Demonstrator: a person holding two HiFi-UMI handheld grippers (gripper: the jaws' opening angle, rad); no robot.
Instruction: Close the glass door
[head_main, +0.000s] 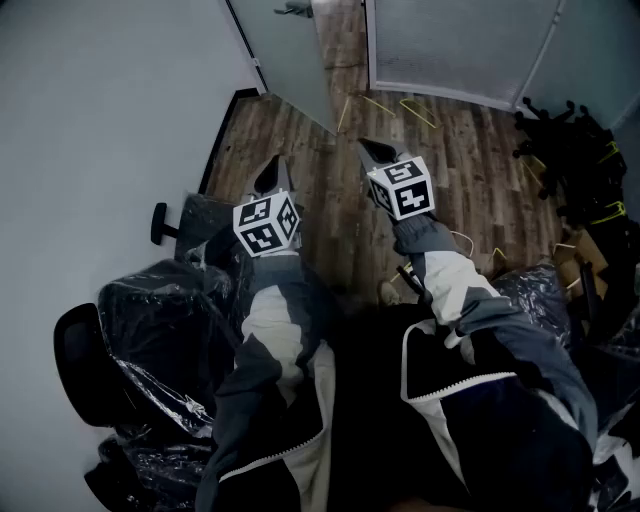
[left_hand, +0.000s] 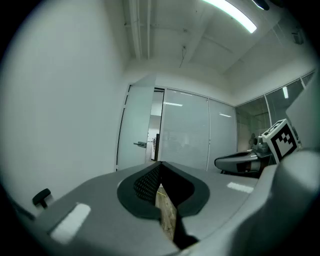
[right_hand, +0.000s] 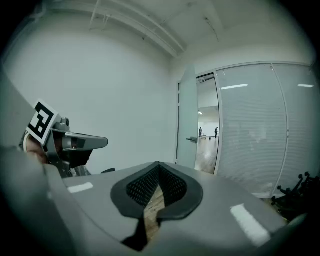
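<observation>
Left tool (head_main: 270, 172) first: from its own camera I see the two dark jaws closed tip to tip with nothing gripped. Only a sliver of brown wooden plank floor (head_main: 330, 170) shows through the gap below the tips. My right tool (head_main: 372, 150) reads the same way, jaws together and empty. Both point toward the far end of the room, side by side, the right one slightly farther ahead. Each carries a white cube with black square markers (head_main: 266, 223).

The tall frosted glass door (head_main: 290, 50) stands open at the far end. Its leaf is swung into the room and sits left of the doorway, close to the plain white wall (head_main: 100, 100) on the left. A small metal lever handle (left_hand: 139, 144) sticks out of the leaf. Right of the opening runs a frosted glass partition (head_main: 450, 45). Neither tool touches the door; both are well apart from it, with bare floor between.

Through the doorway, in the right gripper view, I make out a lit corridor with two tiny figures (right_hand: 200, 131) far off, too small to describe. On the floor near the partition lie a few thin yellow wire shapes (head_main: 400, 105); I can't tell what they are. Near me on the left sit black office chairs wrapped in clear plastic film (head_main: 160, 330). At the far right is a tangle of black chair bases (head_main: 560, 140). Grey and white jacket sleeves (head_main: 270, 330) run back from the tools.
</observation>
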